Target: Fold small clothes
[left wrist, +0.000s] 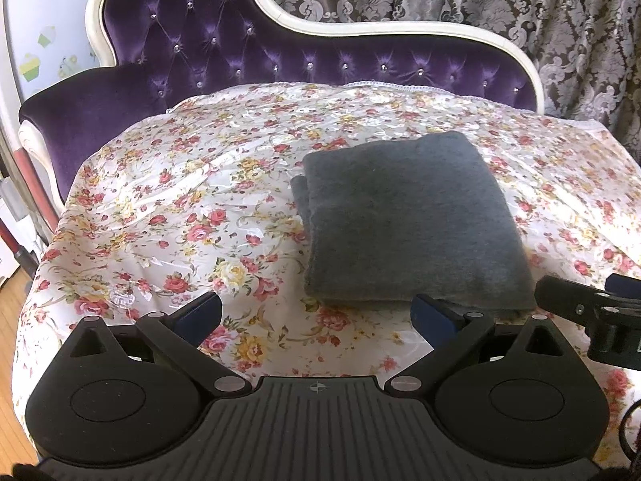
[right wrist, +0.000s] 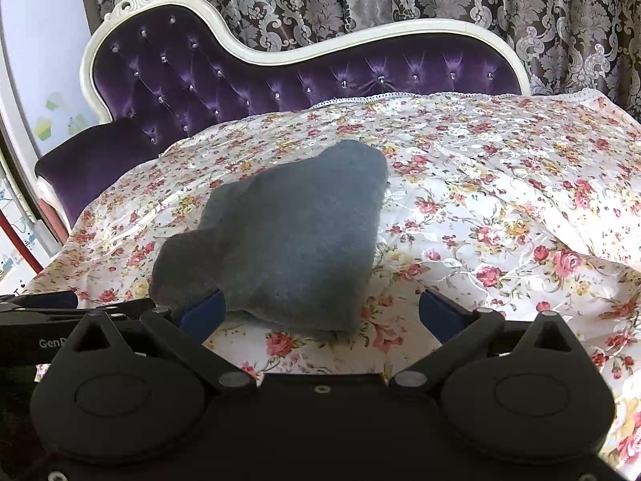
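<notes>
Grey garment [left wrist: 412, 220] lies folded in a neat rectangle on the floral cover [left wrist: 180, 208] of the purple chaise [left wrist: 224, 52], just ahead of both grippers. My left gripper [left wrist: 316, 314] and right gripper [right wrist: 320, 314] both spread wide, holding nothing. Judgement: fold looks near done; press layers flat, square the offset left edges. Legible text: "GenR…" on the left gripper's body, cut off

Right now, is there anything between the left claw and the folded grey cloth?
Nothing visible. The left claw is open just short of the grey cloth; only bare floral cover lies between them.
</notes>
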Tool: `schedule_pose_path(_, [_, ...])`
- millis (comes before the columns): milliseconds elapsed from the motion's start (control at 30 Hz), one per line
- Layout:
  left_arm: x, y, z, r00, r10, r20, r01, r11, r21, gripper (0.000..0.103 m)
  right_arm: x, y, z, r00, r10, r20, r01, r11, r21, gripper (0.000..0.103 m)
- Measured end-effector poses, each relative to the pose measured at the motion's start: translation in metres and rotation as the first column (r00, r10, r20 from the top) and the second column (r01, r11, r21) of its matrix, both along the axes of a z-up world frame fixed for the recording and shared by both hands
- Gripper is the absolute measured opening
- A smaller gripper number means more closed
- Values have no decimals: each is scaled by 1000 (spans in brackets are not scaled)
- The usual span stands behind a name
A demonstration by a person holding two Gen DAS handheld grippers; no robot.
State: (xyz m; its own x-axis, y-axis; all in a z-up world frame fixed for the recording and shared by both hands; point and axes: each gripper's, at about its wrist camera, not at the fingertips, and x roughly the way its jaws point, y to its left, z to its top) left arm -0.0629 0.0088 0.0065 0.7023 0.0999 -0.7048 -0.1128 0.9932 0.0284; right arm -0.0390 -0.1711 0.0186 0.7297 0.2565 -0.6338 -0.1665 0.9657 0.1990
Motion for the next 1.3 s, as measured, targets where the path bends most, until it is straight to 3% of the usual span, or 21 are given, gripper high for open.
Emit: schedule_pose_path(1300, [6, -1, -10, 999, -19, -39, 19, 1000, -3, 102, 7, 1, -13, 998, 4, -65, -3, 1000, 17, 103])
